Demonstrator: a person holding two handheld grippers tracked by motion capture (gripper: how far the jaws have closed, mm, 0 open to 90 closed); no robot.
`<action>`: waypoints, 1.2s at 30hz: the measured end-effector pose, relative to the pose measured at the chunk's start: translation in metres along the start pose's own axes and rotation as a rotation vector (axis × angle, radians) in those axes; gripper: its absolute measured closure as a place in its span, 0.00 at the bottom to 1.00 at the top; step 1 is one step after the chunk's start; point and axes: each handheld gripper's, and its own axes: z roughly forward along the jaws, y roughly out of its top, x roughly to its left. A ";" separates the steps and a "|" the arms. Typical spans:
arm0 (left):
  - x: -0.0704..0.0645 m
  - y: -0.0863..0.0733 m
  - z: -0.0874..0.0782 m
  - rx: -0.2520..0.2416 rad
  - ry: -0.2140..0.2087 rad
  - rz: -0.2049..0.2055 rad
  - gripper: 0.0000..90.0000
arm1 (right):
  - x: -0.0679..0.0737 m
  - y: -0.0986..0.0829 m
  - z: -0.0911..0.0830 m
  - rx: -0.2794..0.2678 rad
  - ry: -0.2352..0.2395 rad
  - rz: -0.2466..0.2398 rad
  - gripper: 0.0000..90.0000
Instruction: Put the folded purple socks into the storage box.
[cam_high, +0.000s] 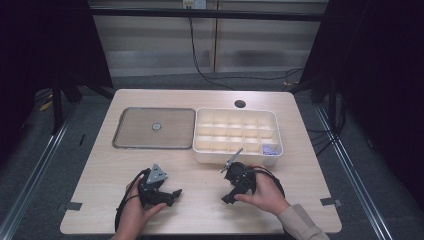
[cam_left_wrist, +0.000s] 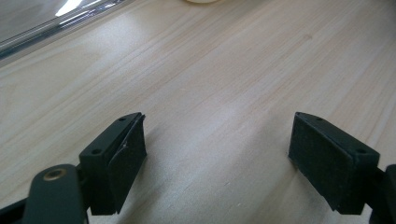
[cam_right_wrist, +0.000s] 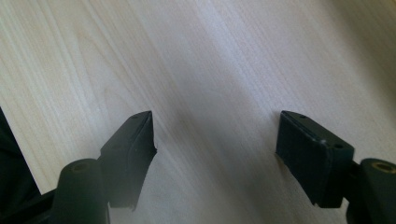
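Near the worktop's (cam_high: 200, 200) front edge, left of centre, the left tool (cam_high: 170, 194) rests low over bare wood, jaws wide apart w/ nothing between them; its own view gives the same, both pads (cam_left_wrist: 123, 161) clear of the surface grain. The tool points toward the right edge, long axis roughly parallel to the front edge.

Behind it, toward the back-left, sits the tray (cam_high: 122, 137), flat, long axis running left-right, w/ a small round item (cam_high: 156, 126) at its middle, too small to identify. That item is the likely target, well apart from both tools.

Right of the tray, touching or just beside it, is the white bin (cam_high: 235, 159), divided into compartments, long axis also left-right; something pale purple (cam_high: 270, 149) lies in its front-right cell.

Front edge, right of centre: the right tool (cam_high: 226, 199) points toward the front-left, jaws also apart and empty.

Risks, as I judge them: a reach for the small item could skid it on the smooth tray, since it's thin and low; jaws may scrape the tray rim; the right tool's plate sits near the bin wall and could nudge it.
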 end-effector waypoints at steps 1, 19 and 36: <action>0.000 0.000 0.000 0.000 0.000 0.000 0.20 | 0.000 0.000 0.000 0.000 -0.008 0.001 0.30; 0.000 0.000 0.000 0.000 0.000 0.000 0.20 | 0.005 -0.019 0.004 -0.142 -0.032 -0.064 0.22; 0.000 0.000 0.000 -0.001 0.000 -0.001 0.20 | 0.009 -0.047 0.011 -0.330 -0.080 -0.147 0.21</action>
